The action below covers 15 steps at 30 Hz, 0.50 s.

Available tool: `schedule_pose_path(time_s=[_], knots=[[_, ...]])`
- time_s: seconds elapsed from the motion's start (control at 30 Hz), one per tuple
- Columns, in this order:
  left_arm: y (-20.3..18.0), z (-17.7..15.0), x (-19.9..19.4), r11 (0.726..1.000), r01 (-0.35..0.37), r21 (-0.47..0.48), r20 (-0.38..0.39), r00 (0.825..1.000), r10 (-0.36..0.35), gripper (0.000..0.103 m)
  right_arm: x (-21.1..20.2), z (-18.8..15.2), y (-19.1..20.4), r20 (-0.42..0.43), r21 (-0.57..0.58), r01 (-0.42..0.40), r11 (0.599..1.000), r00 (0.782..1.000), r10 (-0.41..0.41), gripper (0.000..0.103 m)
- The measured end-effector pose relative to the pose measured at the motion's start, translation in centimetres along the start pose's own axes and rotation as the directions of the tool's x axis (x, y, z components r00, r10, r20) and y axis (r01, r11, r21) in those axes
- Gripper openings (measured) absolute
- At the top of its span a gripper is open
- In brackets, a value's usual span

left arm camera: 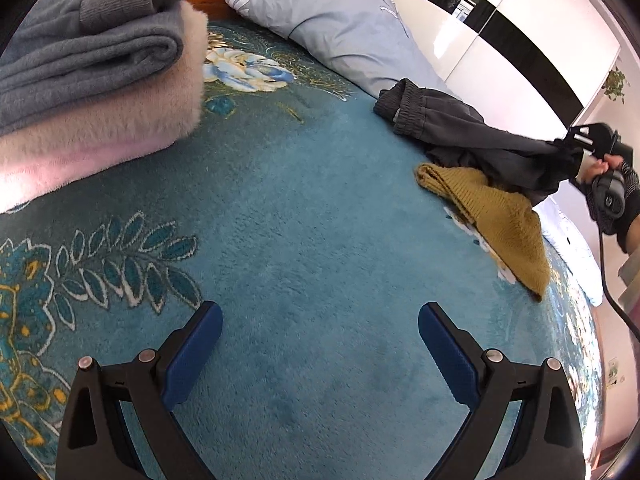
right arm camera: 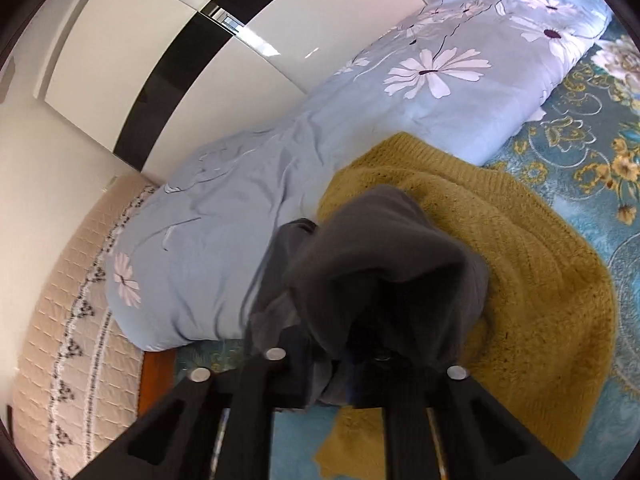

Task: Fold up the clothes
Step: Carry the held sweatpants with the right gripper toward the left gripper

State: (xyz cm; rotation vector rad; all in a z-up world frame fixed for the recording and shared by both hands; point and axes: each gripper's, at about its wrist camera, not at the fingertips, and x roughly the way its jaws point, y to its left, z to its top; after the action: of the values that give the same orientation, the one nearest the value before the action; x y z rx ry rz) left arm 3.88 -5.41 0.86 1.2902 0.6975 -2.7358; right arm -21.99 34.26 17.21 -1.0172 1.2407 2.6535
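On the bed, my left tongs (left arm camera: 320, 344) hang wide open over a bare stretch of the teal floral blanket (left arm camera: 304, 208), blue pads (left arm camera: 188, 356) well apart and nothing between them. This middle stretch is the open room for moving: plain plush from the tongs up to the pillow.

At the far right edge of the left wrist view, my right tongs (left arm camera: 560, 146) are clamped on one end of the dark grey trousers (left arm camera: 472, 136), a gloved hand (left arm camera: 612, 184) on the handle with a black cable trailing down. The trousers stretch from that grip back to their elastic waistband, which lies on the blanket just beside the pale blue flowered pillow (left arm camera: 352, 36). In the right wrist view the grey cloth (right arm camera: 372, 264) bunches over the tongs and hides the fingertips; the jaws sit nearly closed, cloth pinched between them.

A mustard knit sweater (left arm camera: 492, 220) lies crumpled under and beside the trousers, touching them, its lower corner reaching toward the bed's right edge.

At upper left, a folded grey garment (left arm camera: 88, 64) sits on a folded pink fleece (left arm camera: 120, 132), the stack's edge bordering the open patch. Beyond the pillow stands a glossy white wardrobe (left arm camera: 520, 20) with a black band.
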Motion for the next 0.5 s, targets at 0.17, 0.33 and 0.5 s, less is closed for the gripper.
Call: schedule_pose_path(time_s=[0.17, 0.33, 0.5], knots=[[-0.1, 0.1, -0.5, 1.0, -0.019, 0.009, 0.013, 1.0, 0.019, 0.098, -4.1, -0.1, 3.0, 0.021, -0.091, -0.131, 0.987, 0.991, 0.134, 0.008], [-0.2, 0.6, -2.5, 1.0, -0.023, 0.003, 0.074, 0.997, 0.022, 0.098, -11.8, -0.7, 6.3, 0.024, -0.266, -0.242, 0.933, 0.966, 0.258, 0.008], [0.2, 0.5, -5.0, 1.0, 0.017, -0.022, 0.118, 0.993, -0.015, 0.098, -19.5, -2.5, 4.9, 0.002, -0.374, -0.228, 0.899, 0.969, 0.247, 0.008]])
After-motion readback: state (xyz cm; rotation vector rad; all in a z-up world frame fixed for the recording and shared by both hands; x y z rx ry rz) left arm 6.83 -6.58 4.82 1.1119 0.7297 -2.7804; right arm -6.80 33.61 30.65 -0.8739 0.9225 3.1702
